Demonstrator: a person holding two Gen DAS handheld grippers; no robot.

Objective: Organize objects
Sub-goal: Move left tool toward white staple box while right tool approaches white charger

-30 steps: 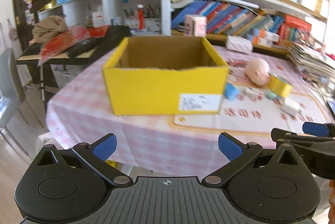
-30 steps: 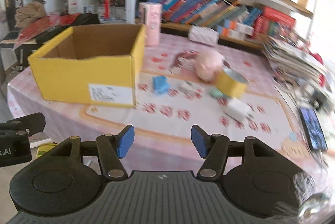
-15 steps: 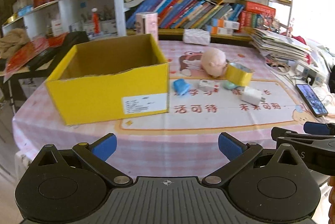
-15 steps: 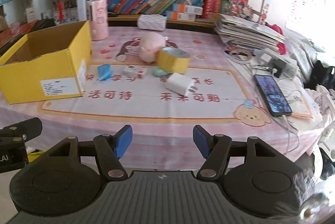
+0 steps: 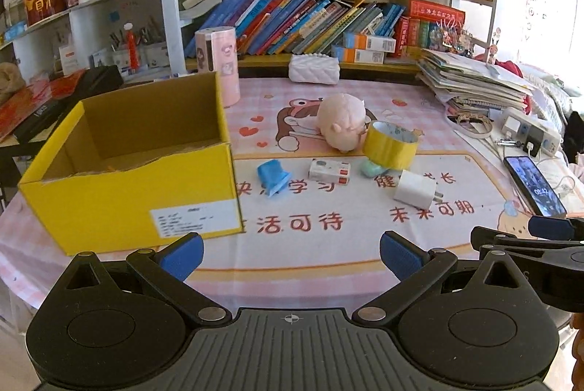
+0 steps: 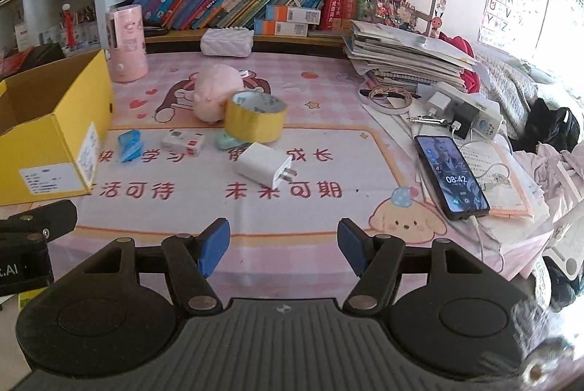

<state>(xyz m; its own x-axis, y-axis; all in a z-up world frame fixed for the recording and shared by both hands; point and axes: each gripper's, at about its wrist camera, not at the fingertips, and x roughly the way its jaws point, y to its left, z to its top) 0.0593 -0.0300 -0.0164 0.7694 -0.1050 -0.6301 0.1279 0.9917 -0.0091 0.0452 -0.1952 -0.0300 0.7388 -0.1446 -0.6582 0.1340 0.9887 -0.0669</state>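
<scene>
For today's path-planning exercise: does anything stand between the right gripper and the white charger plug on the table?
Nothing visible does. Only bare printed tablecloth lies between the open right gripper and the white charger plug; the yellow tape roll sits beyond it.

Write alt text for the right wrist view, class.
The open, empty right gripper hovers at a table's near edge. On the pink mat lie a white charger, yellow tape roll and pink plush pig; a yellow box stands left.
</scene>
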